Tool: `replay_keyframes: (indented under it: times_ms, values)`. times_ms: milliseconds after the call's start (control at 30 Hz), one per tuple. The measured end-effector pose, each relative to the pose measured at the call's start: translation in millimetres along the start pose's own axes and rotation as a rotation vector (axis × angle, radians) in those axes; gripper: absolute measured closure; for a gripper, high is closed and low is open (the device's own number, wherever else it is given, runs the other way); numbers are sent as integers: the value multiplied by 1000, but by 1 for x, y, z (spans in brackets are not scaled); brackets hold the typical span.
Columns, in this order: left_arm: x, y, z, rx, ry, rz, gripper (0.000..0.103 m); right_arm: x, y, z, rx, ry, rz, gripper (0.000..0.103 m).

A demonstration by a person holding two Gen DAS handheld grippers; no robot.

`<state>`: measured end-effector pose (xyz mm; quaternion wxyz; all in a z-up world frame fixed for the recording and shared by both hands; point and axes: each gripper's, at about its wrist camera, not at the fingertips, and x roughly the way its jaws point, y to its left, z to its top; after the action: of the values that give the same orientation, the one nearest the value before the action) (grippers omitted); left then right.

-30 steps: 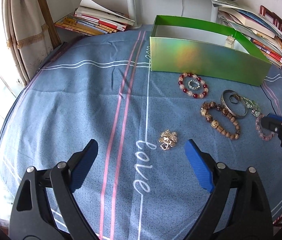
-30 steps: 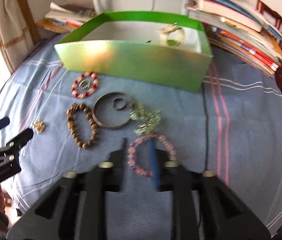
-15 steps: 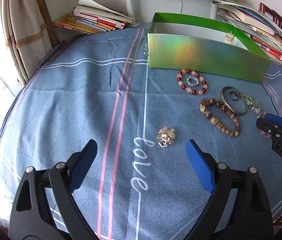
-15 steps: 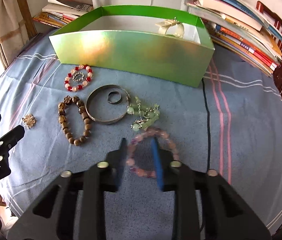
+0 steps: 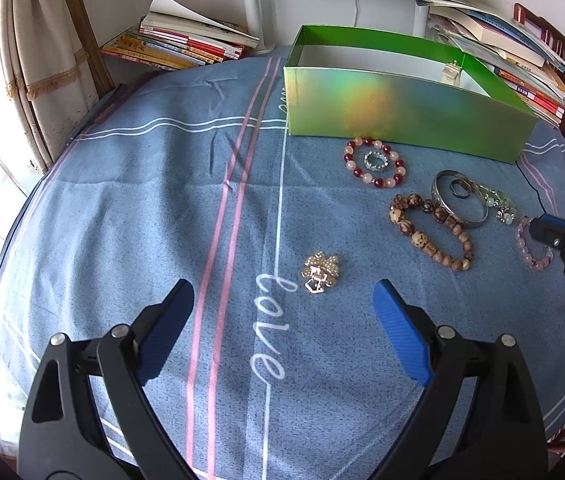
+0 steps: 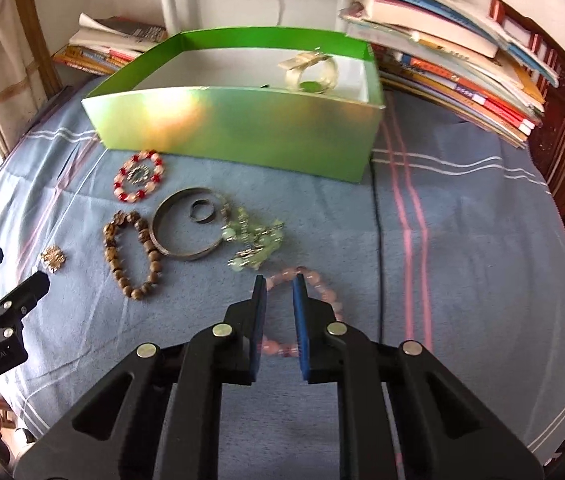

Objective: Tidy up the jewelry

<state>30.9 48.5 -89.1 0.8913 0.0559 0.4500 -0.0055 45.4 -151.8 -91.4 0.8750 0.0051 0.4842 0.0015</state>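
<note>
Jewelry lies on a blue cloth in front of a green box [image 5: 402,116] [image 6: 242,132]. My left gripper [image 5: 282,304] is open and empty, just short of a gold brooch [image 5: 320,271] [image 6: 53,258]. My right gripper [image 6: 279,286] [image 5: 542,229] is over a pink bead bracelet [image 6: 322,284] [image 5: 532,254], its jaws narrowly apart and straddling the near-left part of the ring. Also there are a red-and-white bead bracelet [image 5: 376,162] around a small ring, a brown wooden bead bracelet [image 5: 428,236], a silver bangle [image 5: 460,200] around a ring, and a pale green bead piece [image 6: 252,242].
The box holds a pale bangle-like piece [image 6: 314,72] at its right end. Stacks of books [image 5: 186,42] [image 6: 462,68] stand behind the box on both sides. A curtain [image 5: 38,60] hangs at the left. A white lamp post [image 5: 254,4] rises behind.
My right gripper has moved forward over the pink bracelet, with its jaws still narrowly apart. The left gripper has hardly moved and stays open.
</note>
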Motion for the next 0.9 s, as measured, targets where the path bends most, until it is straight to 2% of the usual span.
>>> replay_keyframes:
  times_ms: [100, 233, 567, 600, 633, 733, 900]
  values:
    - [1, -2, 0, 6, 4, -3, 12, 0, -5, 0, 20, -4, -12, 85]
    - [1, -5, -1, 14, 4, -7, 11, 4, -7, 0, 42, -1, -22, 63]
    - [3, -6, -2, 15, 10, -6, 10, 11, 3, -1, 20, -2, -21, 62]
    - [3, -6, -2, 16, 11, -6, 10, 10, 4, -1, 12, -2, -22, 64]
    - [3, -6, -2, 17, 11, -6, 10, 10, 4, -2, 8, -4, -19, 73]
    - [4, -7, -2, 19, 11, -7, 10, 9, 6, -2, -5, 2, 6, 90]
    - [4, -8, -2, 18, 11, -6, 10, 7, 8, -4, -14, 7, 10, 99]
